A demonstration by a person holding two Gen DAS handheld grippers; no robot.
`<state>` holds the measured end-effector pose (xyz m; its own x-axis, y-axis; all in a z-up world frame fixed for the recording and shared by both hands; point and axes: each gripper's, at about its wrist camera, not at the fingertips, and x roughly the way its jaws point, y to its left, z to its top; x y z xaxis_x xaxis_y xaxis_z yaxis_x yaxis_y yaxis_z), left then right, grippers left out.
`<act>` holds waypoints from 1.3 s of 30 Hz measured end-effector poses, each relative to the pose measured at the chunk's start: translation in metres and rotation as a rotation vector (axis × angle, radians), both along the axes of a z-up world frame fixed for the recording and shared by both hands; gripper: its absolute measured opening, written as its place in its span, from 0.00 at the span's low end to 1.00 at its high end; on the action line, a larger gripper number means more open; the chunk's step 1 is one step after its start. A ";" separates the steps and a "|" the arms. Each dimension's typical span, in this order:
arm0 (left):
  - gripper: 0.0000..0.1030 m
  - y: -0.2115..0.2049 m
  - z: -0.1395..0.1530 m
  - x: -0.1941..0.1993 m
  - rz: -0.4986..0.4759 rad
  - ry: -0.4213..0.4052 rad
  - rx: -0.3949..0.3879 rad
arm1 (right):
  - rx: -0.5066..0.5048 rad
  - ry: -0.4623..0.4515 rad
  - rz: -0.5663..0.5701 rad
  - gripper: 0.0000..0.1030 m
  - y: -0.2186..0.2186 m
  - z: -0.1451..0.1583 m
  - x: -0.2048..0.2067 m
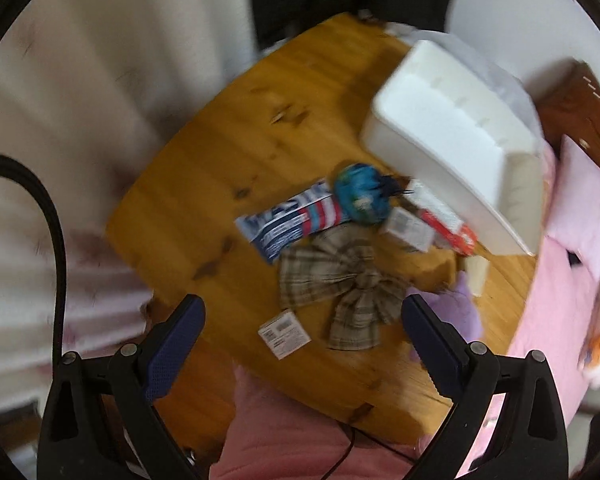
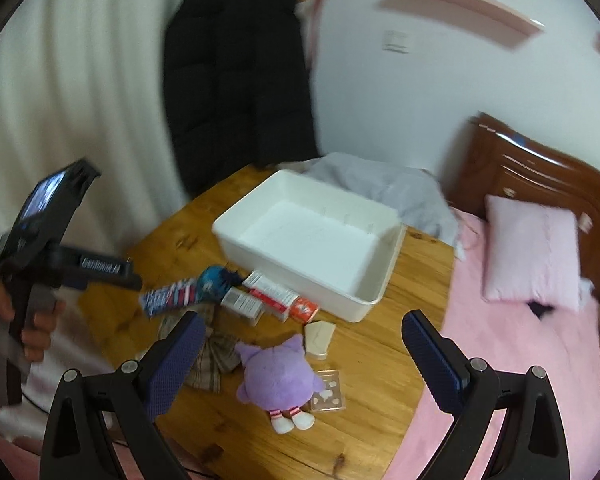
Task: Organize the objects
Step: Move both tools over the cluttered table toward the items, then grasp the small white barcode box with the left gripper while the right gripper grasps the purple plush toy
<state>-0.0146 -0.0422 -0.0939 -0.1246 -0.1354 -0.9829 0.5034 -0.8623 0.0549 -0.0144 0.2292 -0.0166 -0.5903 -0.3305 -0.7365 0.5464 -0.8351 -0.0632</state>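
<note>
**Clutter waits beside an empty white bin, both grippers wide**

I see the white bin [image 2: 308, 236] sitting on the wooden table [image 2: 380, 344], toward its far side, with nothing inside it. Just in front of its near wall lies a tight cluster: a red-and-white carton [image 2: 276, 294], a small white box [image 2: 242, 303] touching it, a blue round object [image 2: 214, 280] and a blue-and-white striped package [image 2: 168, 296] off to the left. Nearer to me lies a plaid fabric bow [image 1: 340, 284], and beside it, on my right, a purple plush toy [image 2: 278, 380] on its back with its striped legs pointing toward me. A pale wedge-shaped piece [image 2: 319, 338] rests just above the plush, and a clear flat case [image 2: 329, 394] touches the plush's right side. In the left wrist view a small barcoded white box [image 1: 285, 333] sits apart, just left of the bow's lower tail.

My left gripper [image 1: 303, 334] hangs over the near table edge, fingers spread wide, nothing between them; the bow and the small box lie below that gap. My right gripper [image 2: 300, 354] is likewise spread wide and holds nothing, with the plush framed between its fingers. The view is motion-blurred.

Beyond the table there is a grey cloth [image 2: 384, 188] behind the bin, a bed with a pink sheet [image 2: 512, 360] and pink pillow [image 2: 532, 248] on the right, and a black coat [image 2: 236, 76] hanging on the wall.
</note>
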 end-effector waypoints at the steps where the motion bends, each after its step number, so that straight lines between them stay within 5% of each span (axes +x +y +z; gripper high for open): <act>1: 0.96 -0.001 -0.004 0.003 0.027 -0.004 -0.001 | 0.006 -0.005 0.032 0.97 -0.003 -0.006 0.000; 12: 0.96 -0.018 -0.041 0.031 0.220 -0.055 0.072 | 0.064 -0.089 0.244 0.97 -0.033 -0.063 -0.002; 28: 0.95 -0.033 -0.115 0.036 0.416 -0.281 0.171 | 0.118 -0.416 0.140 0.97 -0.034 -0.156 -0.045; 39: 0.81 -0.039 -0.140 0.044 0.522 -0.321 0.253 | 0.212 -0.465 0.152 0.93 -0.037 -0.202 -0.051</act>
